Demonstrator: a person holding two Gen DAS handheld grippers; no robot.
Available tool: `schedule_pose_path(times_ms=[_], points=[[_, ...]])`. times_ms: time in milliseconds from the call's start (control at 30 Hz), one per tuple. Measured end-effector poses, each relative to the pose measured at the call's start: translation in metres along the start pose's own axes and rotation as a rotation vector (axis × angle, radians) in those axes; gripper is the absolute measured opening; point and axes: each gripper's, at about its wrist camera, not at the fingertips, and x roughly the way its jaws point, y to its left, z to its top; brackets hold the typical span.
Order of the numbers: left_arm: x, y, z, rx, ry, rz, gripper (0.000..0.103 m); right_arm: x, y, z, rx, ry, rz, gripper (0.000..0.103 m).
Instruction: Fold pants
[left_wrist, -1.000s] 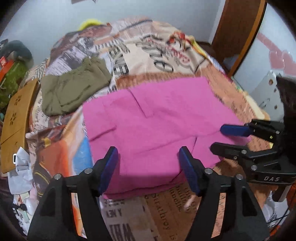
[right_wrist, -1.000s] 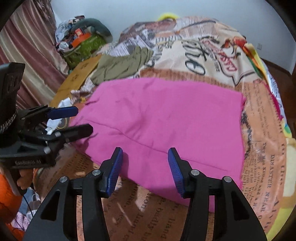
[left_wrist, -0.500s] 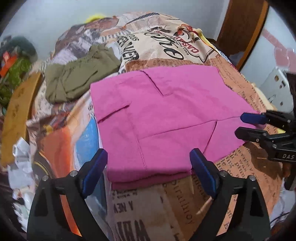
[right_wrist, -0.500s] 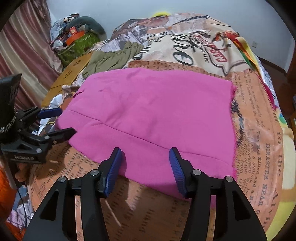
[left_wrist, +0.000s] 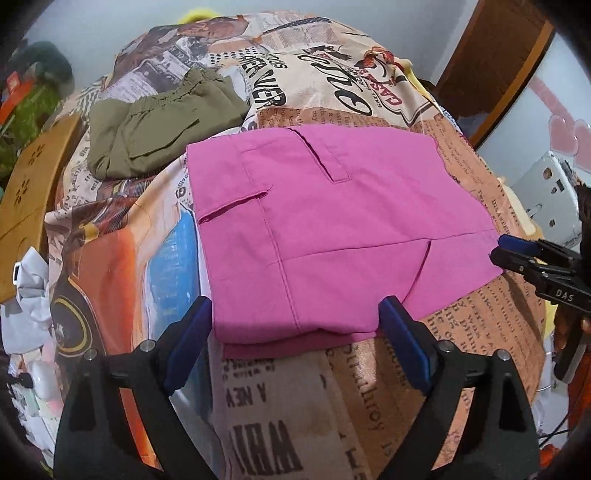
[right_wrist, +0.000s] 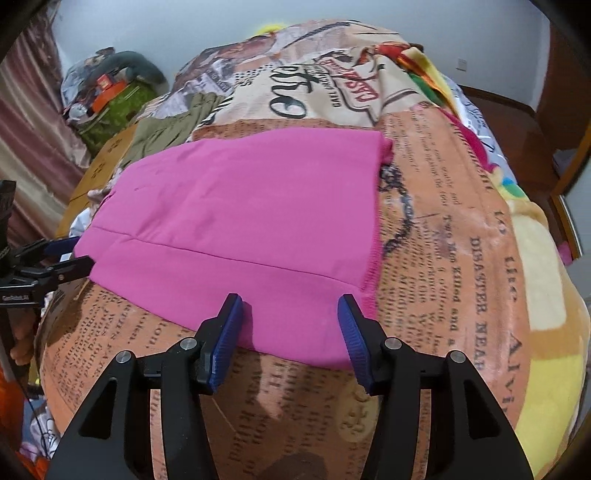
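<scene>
Two claws stand apart, gripping nothing: we find the left claw (left_wrist: 295, 332) and right claw (right_wrist: 290, 332) both at the near long edge of the folded pink cotton pants (left_wrist: 332, 229) on the bed (left_wrist: 332, 406).

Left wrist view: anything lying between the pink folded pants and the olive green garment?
Nothing. Only a narrow strip of bare newspaper-print blanket separates the pink folded pants from the olive green garment, seen in the left wrist view.

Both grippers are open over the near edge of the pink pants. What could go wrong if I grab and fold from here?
1. The pink pants are already layered; the lower layer peeks out at the near edge, so the left gripper may pinch only the top layer.
2. The right gripper sits beside the frayed hem, a thin bite that could slip.
3. Dragging may bunch the printed blanket.
</scene>
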Motion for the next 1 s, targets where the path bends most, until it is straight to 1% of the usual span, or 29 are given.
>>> schedule_pose_path(times_ms=[100,233,267,333,400,467,567,667,767,900,1000], points=[[-0.011,0.000,0.002,-0.009,-0.023,0.001,0.091,-0.005,-0.002,0.004,-0.004,-0.019,-0.018,0.050],[-0.029,0.000,0.011,-0.005,-0.081,0.028,0.091,-0.018,-0.002,0.017,-0.017,-0.076,-0.021,0.050],[-0.034,0.001,0.016,-0.007,-0.099,0.039,0.091,-0.021,-0.002,0.020,-0.020,-0.090,-0.020,0.050],[-0.039,0.004,0.025,-0.007,-0.124,0.067,0.091,-0.027,0.000,0.028,-0.033,-0.122,-0.023,0.057],[-0.043,0.007,0.036,-0.002,-0.153,0.114,0.091,-0.030,0.002,0.034,-0.047,-0.152,-0.028,0.061],[-0.044,0.011,0.047,-0.004,-0.172,0.142,0.091,-0.033,0.004,0.042,-0.069,-0.180,-0.034,0.061],[-0.041,0.019,0.065,-0.015,-0.187,0.163,0.091,-0.031,0.005,0.054,-0.084,-0.193,-0.038,0.061],[-0.036,0.027,0.080,-0.026,-0.193,0.187,0.091,-0.026,0.002,0.065,-0.086,-0.202,-0.042,0.061],[-0.027,0.033,0.094,-0.027,-0.186,0.192,0.091,-0.018,-0.004,0.076,-0.071,-0.200,-0.032,0.061],[-0.005,0.043,0.112,-0.036,-0.147,0.212,0.091,0.002,-0.018,0.092,-0.026,-0.176,-0.026,0.061],[0.014,0.050,0.122,-0.054,-0.108,0.205,0.091,0.021,-0.032,0.103,0.011,-0.150,-0.025,0.061]])
